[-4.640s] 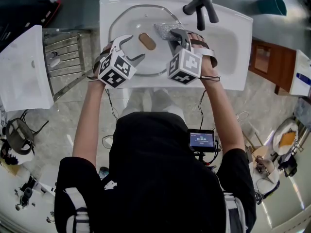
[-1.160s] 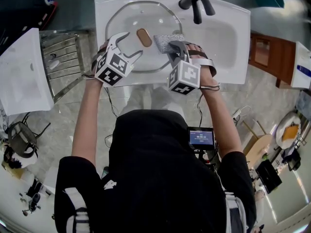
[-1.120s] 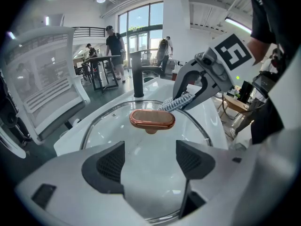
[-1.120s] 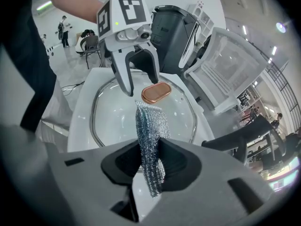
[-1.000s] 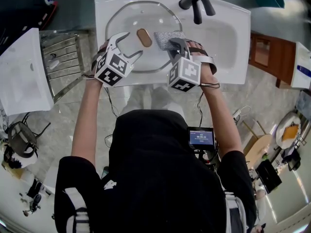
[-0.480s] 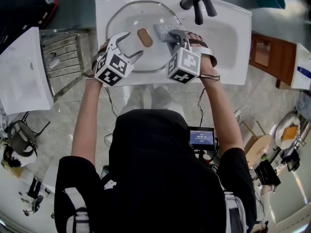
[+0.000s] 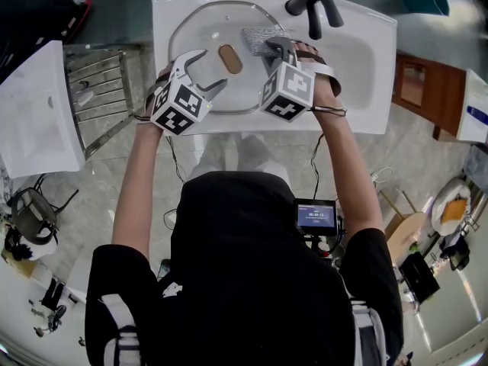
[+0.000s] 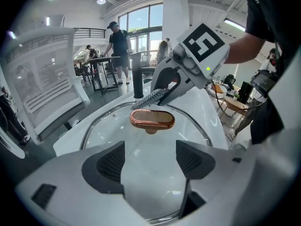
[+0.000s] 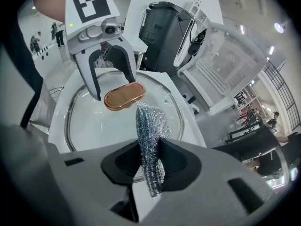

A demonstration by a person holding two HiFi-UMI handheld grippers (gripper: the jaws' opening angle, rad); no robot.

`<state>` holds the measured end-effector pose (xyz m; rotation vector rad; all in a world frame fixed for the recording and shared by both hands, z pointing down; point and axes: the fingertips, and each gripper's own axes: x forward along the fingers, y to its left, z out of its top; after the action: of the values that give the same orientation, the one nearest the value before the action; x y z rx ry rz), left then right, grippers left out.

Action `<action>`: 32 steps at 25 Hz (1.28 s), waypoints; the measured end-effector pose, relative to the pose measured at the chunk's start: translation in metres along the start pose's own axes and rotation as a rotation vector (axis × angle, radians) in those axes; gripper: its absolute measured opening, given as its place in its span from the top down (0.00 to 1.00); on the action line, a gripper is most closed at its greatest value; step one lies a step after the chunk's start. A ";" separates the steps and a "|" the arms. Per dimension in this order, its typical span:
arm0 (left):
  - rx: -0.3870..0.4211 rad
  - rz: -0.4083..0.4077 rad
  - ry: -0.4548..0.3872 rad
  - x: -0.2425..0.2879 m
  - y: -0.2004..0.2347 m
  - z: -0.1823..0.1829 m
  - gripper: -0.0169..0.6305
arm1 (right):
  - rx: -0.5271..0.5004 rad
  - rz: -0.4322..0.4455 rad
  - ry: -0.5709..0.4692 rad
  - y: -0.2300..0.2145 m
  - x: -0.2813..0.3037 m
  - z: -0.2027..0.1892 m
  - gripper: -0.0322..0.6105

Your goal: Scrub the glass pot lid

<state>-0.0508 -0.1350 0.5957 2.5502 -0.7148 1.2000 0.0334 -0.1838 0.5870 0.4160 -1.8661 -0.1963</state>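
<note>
Closest in, a small screen (image 7: 316, 221) glowed at the person's waist, its digits too small to read. Out front, both arms reached over the near rim of a white sink (image 7: 358, 90).

The left gripper (image 8: 151, 160) had its fingers spread wide and held nothing. They hung over the near-left part of the glass lid (image 7: 200, 33), with clear glass showing in the gap between them. Whether they touched the glass could not be told. Its cube carried only black-and-white square markers.

The right gripper (image 9: 149, 160) had its fingers clamped hard on a silvery mesh scrubber (image 9: 151, 126). The scrubber's free end stuck out ahead of the fingers and reached the lid just beside the copper-coloured knob (image 7: 230, 59), on the right side.

The lid itself lay flat in the sink's left half, knob up and metal rim all round. The knob sat between the two grippers, just beyond the left one's open fingers.

Beyond the lid, a black tap (image 7: 314, 4) stood on the sink's far edge. Off to the left sat a metal wire rack (image 7: 97, 82) and a white tray (image 7: 38, 113). The floor underneath was pale polished stone. In the left gripper view, tall windows lit the far end of the room, where people stood by a table.
</note>
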 end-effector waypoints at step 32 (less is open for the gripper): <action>0.000 0.000 -0.001 0.000 0.000 0.000 0.50 | 0.062 0.019 0.009 0.032 -0.016 -0.011 0.81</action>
<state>-0.0504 -0.1354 0.5959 2.5515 -0.7142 1.1988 0.0423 -0.1478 0.5872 0.4414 -1.8706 -0.1240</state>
